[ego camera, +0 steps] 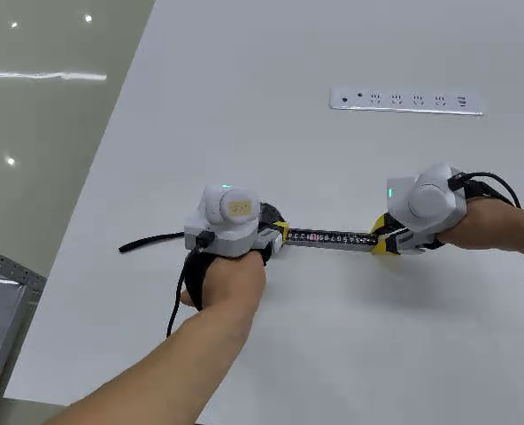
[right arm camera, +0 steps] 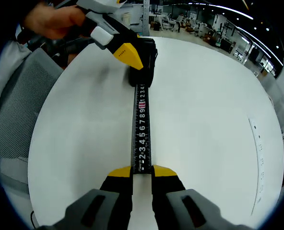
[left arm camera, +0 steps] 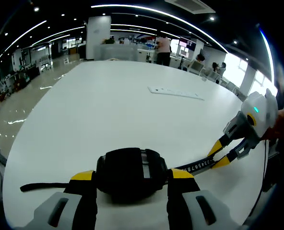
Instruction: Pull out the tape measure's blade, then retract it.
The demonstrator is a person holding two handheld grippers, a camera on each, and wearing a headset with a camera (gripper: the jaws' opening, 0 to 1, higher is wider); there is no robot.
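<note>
Head view: the left gripper [ego camera: 273, 235] is clamping the tape measure case [ego camera: 269, 216] on the bench [ego camera: 244, 106]; left gripper view: the blade [left arm camera: 199, 166] is running out to the right gripper [left arm camera: 218, 155]; right gripper view: its nearly closed jaws are pinching the blade tip, which is likely whipping back if the pinch is slipping.
</note>
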